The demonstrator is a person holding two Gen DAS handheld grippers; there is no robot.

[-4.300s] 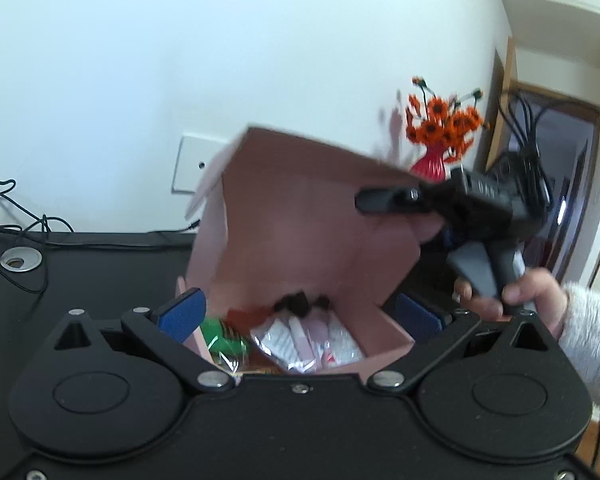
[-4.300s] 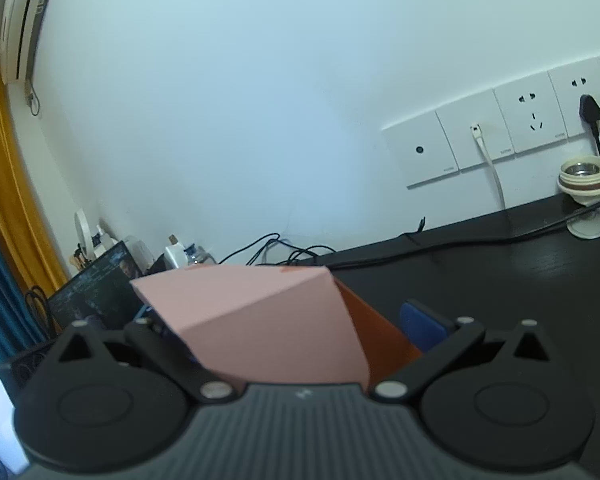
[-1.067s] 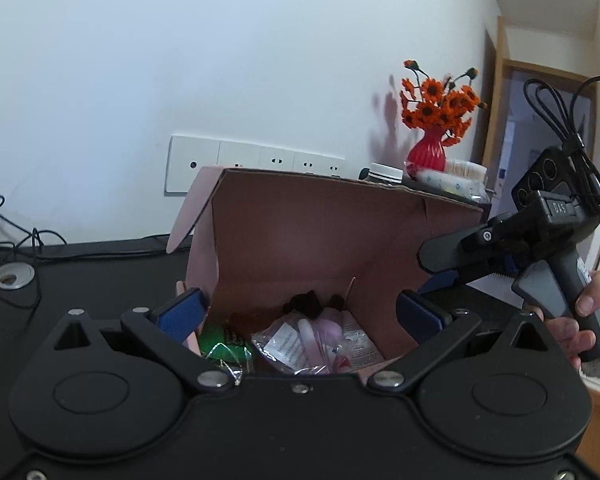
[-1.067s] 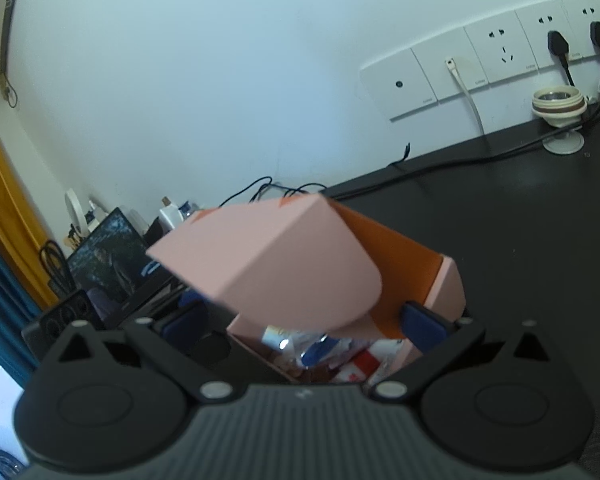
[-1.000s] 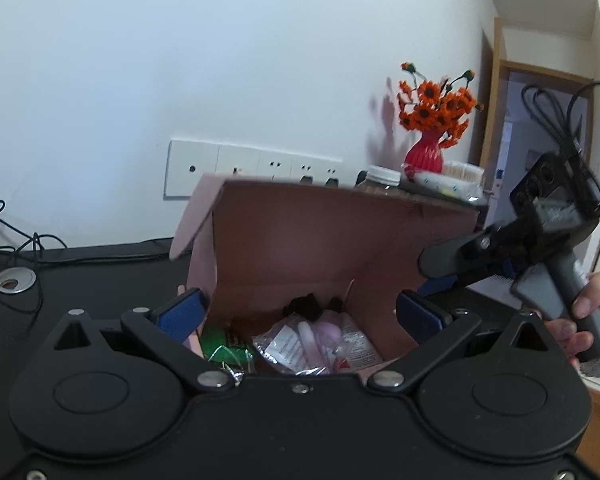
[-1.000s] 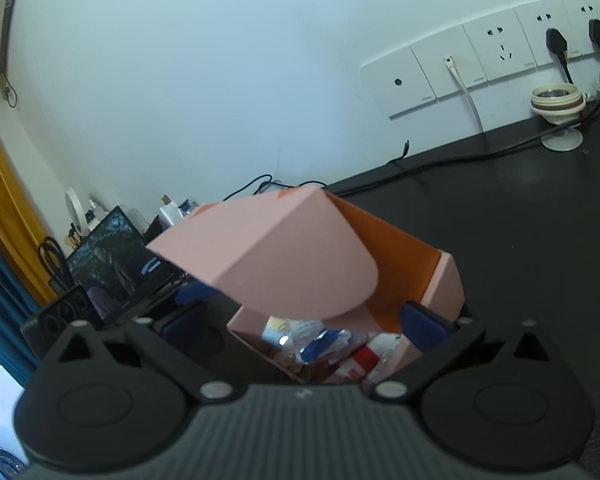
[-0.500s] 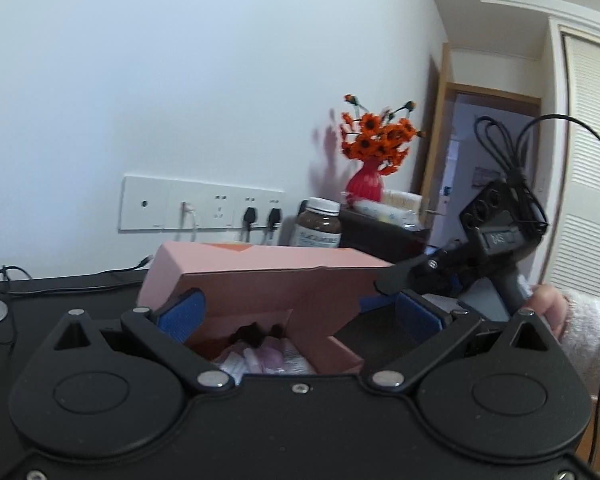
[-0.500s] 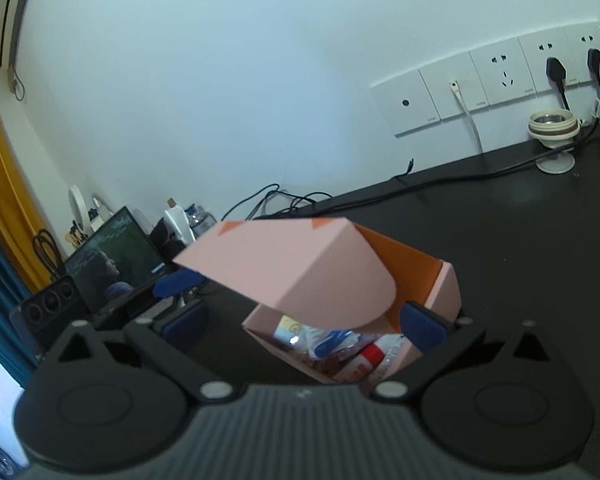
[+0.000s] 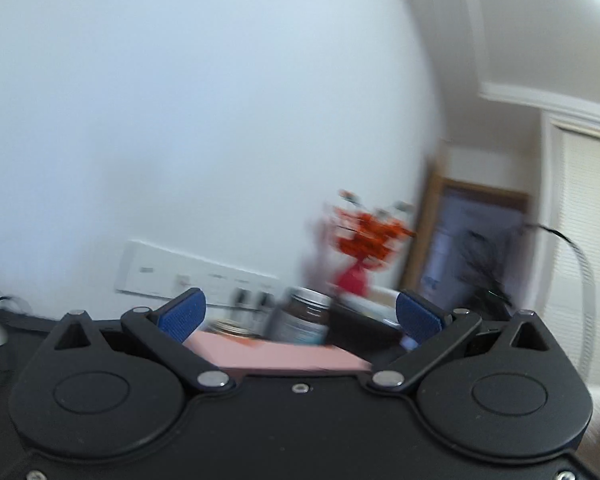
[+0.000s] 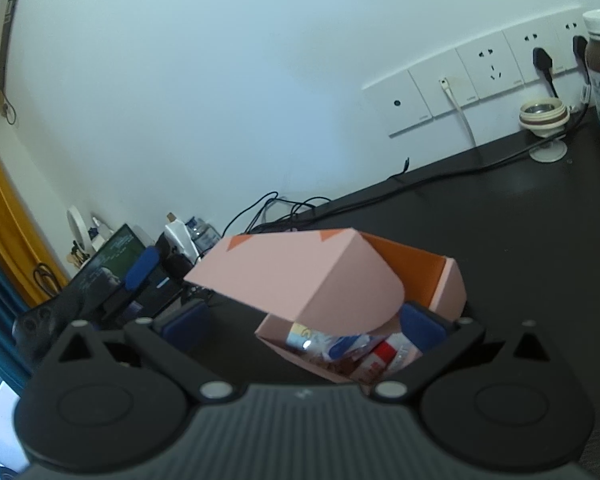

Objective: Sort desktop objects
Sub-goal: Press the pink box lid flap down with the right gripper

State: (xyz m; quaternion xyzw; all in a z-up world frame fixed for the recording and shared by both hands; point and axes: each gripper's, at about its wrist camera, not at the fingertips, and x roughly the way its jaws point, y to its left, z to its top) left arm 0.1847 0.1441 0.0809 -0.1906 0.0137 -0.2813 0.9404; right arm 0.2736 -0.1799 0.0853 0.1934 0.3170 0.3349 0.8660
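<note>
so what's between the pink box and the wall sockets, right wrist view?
Bare black desk, crossed only by a black cable, between the pink box and wall sockets.

White wall [image 10: 220,80], socket strip [image 10: 480,76], black desk [image 10: 520,216], yellow curtain [image 10: 4,216], perhaps a doorway [image 9: 472,240]

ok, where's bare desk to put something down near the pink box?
Free: the black desk between the pink box and the wall cables, out to the cream lamp base. Crowded: left of the box, with the monitor, the left gripper and clutter. The left wrist view is too blurred to judge.
</note>
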